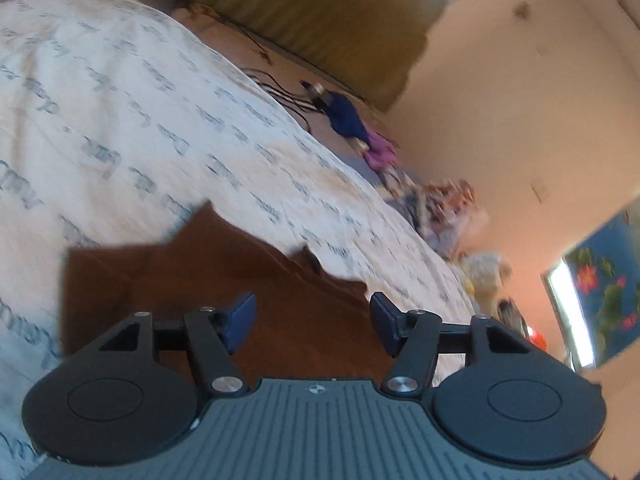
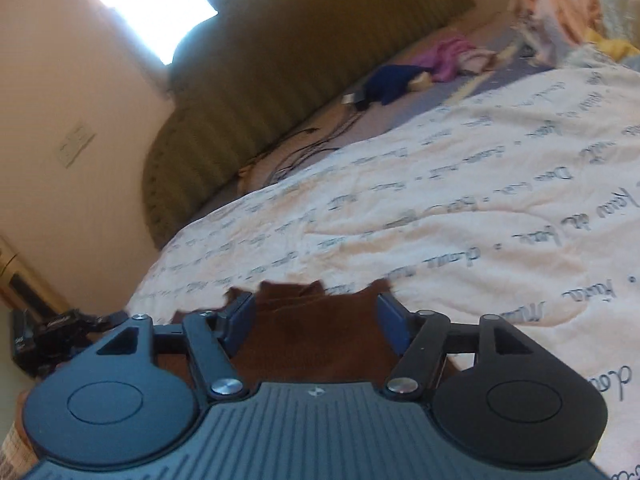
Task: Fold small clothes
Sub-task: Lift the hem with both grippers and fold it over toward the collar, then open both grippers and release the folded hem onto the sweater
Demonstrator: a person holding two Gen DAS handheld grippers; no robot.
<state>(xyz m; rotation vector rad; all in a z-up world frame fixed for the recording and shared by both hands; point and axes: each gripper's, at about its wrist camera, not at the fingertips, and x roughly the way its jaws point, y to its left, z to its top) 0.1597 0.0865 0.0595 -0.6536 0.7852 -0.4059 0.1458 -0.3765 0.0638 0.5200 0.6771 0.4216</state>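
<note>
A small brown garment (image 1: 224,280) lies on the white bedspread with grey script (image 1: 140,120). In the left wrist view my left gripper (image 1: 312,320) hovers over its near part, jaws apart, the blue pads (image 1: 240,320) touching nothing. In the right wrist view the same brown garment (image 2: 312,328) lies under and between the jaws of my right gripper (image 2: 316,320), which stands open with its pads (image 2: 394,320) clear of the cloth. The garment's far edge looks folded and uneven. Both views are blurred.
An olive ribbed headboard cushion (image 2: 280,80) runs along the far side of the bed. Dark cables (image 1: 288,96), a blue cloth (image 1: 346,118) and a pink cloth (image 1: 380,152) lie near it. A heap of mixed clothes (image 1: 448,208) sits at the bed's edge. Peach walls surround the bed.
</note>
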